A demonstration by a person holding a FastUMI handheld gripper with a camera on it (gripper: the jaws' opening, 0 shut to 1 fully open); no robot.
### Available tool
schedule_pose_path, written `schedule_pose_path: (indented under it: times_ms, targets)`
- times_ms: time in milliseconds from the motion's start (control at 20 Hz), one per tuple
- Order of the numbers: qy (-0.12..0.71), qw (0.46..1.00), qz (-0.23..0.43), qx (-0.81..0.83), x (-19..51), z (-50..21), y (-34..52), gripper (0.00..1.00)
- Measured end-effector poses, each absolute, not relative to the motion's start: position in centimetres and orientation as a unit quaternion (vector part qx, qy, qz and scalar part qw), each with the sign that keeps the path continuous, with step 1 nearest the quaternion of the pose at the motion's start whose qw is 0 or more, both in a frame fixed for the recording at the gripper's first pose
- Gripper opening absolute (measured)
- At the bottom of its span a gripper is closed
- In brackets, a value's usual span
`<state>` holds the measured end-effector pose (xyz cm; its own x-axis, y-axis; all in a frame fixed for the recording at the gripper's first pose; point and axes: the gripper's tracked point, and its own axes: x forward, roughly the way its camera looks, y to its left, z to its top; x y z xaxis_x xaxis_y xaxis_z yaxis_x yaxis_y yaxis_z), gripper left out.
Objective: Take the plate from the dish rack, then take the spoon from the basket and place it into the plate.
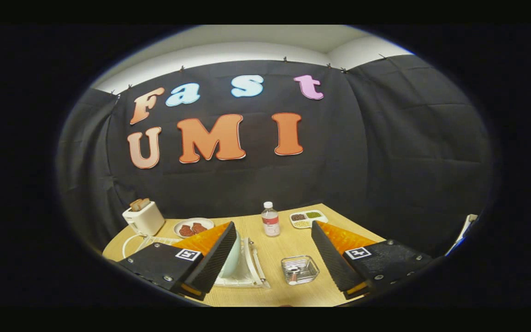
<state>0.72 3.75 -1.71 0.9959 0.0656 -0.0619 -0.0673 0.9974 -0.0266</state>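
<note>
Ridged fingers (219, 258), square marker tags

We see even, soft light from overhead on the table (270, 251), with only faint shadows under the fingers. Beyond them the cloth wall soaks up light and reads dim. Fisheye bending curves the wall and table edges. Focus is mildly soft; the basket (299, 269) glints slightly.

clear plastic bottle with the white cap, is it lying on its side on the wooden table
No, the clear plastic bottle stands upright on the wooden table, beyond the open gripper.
</note>
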Motion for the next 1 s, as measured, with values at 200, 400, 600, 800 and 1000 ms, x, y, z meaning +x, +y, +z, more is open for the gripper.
schedule_pose_path:
  times_ms: [200, 400, 600, 800, 1000]
  targets:
    - [0.057, 0.996, 0.054, -0.029, 1.9, -3.2, 6.1, 0.98]
    - [0.083, 0.993, 0.065, -0.042, 3.1, -4.8, 8.0, 0.98]
    - [0.116, 0.989, 0.074, -0.052, 4.2, -6.8, 9.6, 0.98]
    - [0.141, 0.985, 0.079, -0.061, 5.5, -8.7, 10.6, 0.98]
    - [0.180, 0.978, 0.080, -0.075, 6.8, -11.1, 10.9, 0.98]
